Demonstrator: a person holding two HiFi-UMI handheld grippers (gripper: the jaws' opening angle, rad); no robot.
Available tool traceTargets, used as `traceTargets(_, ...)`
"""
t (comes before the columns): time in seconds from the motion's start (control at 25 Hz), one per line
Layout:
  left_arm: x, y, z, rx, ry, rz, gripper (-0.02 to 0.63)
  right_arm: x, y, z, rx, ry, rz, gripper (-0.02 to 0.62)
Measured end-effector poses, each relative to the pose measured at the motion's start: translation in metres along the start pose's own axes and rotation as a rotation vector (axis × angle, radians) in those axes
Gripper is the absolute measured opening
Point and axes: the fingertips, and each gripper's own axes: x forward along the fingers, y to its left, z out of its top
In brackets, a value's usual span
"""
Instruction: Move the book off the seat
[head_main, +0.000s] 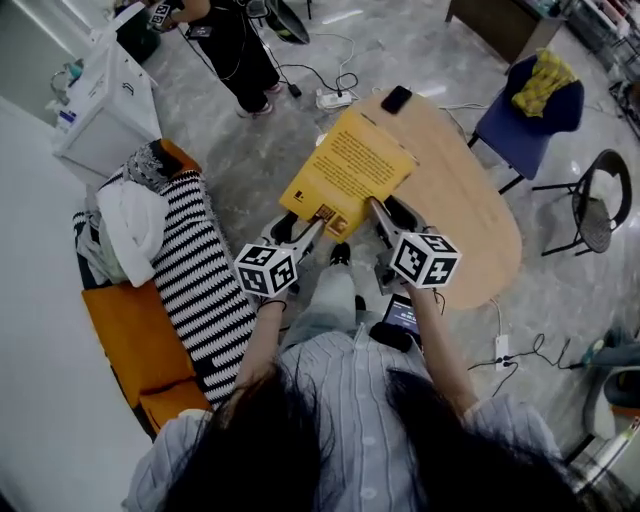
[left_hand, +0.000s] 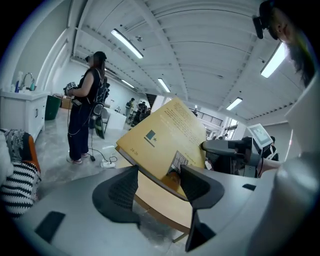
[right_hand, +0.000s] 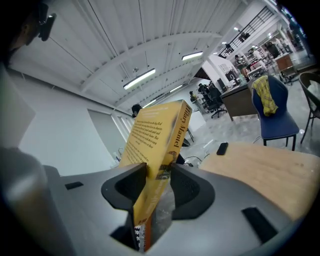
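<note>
Both grippers hold a yellow book (head_main: 350, 165) in the air, over the floor and the near edge of the wooden table (head_main: 470, 200). My left gripper (head_main: 315, 228) is shut on the book's near corner. In the left gripper view one jaw lies under the book (left_hand: 165, 135) and the other on its cover, around the left gripper (left_hand: 159, 175). My right gripper (head_main: 378, 212) clamps the book's near edge. In the right gripper view the book (right_hand: 155, 145) stands edge-on between the pressed pads of the right gripper (right_hand: 159, 172). The sofa seat (head_main: 130, 330) lies off to the left.
A striped blanket (head_main: 200, 280) and clothes cover the sofa. A black phone (head_main: 396, 98) lies on the table's far end. A blue chair (head_main: 530, 110) and a black chair (head_main: 600, 200) stand at the right. A person (head_main: 235, 50) stands beyond, near a power strip (head_main: 335, 98).
</note>
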Motion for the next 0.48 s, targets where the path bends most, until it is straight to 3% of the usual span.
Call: traceTargets(0.48,0.136,-0.048,0.016,0.096,0.145,-0.231,0.256,-0.025,-0.113,0.051,0.091,-0.125,-0.237,0.161)
